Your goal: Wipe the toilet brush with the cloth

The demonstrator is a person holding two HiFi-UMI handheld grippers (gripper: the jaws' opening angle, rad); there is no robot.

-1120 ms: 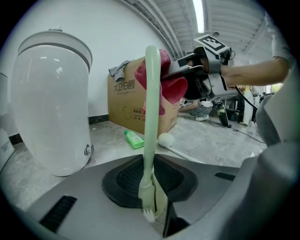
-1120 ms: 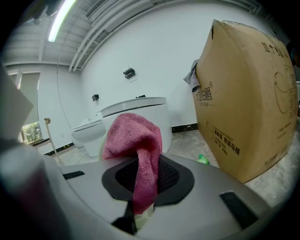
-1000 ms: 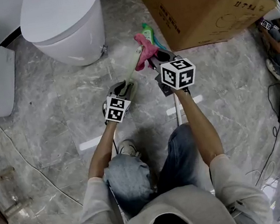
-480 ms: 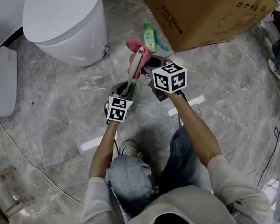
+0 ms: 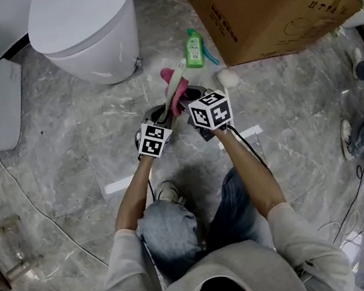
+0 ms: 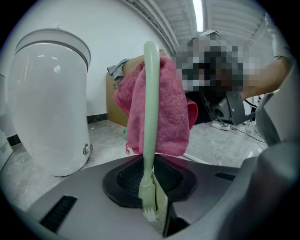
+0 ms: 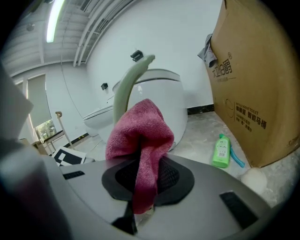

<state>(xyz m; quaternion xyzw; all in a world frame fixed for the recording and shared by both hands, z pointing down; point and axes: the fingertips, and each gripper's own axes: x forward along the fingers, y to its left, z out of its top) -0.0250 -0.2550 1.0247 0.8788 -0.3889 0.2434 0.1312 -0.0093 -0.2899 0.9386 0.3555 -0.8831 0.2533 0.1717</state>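
The left hand-held gripper point(image 5: 164, 115) clamps the brush handle point(image 6: 151, 108), which points away from it. The right hand-held gripper point(image 5: 185, 99) pinches the cloth point(image 6: 171, 117) against that handle, just beyond.

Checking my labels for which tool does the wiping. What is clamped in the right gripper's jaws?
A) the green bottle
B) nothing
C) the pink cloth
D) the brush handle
C: the right gripper view shows the pink cloth pinched in the right gripper, folded against the pale green brush handle.
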